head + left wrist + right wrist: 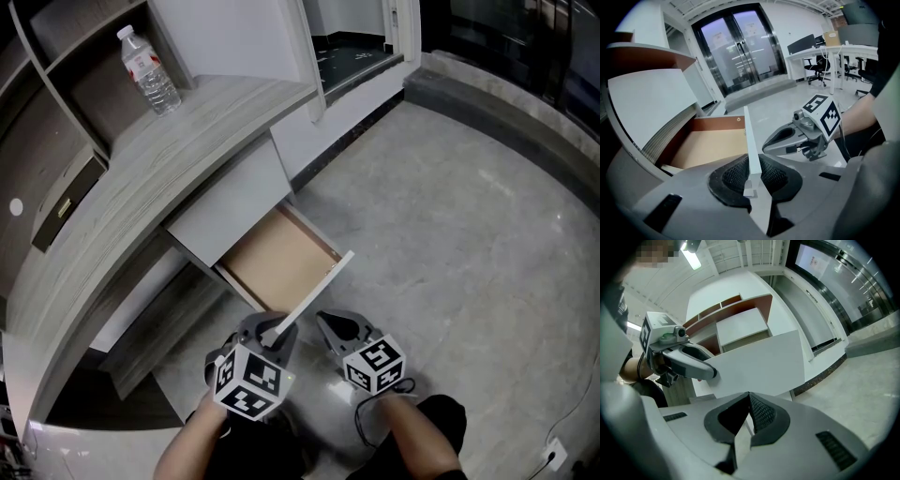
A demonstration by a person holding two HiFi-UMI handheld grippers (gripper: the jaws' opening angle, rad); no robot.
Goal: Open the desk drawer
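Nearest, the left gripper (752, 174) is clamped on the top edge of the white drawer front (317, 292), with the desk drawer (277, 258) already well out from under the desk (141, 178). The right gripper (336, 328) hangs just beside it, jaws together and empty. Any further pull should run straight out, I'd say, without twisting that thin panel. The water bottle (150, 71) has a label too small to read.

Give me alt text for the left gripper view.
The left gripper is clamped on the top edge of a white drawer front, with the drawer pulled open and its wooden inside visibly empty. The right gripper hovers shut beside it; glass doors stand behind.
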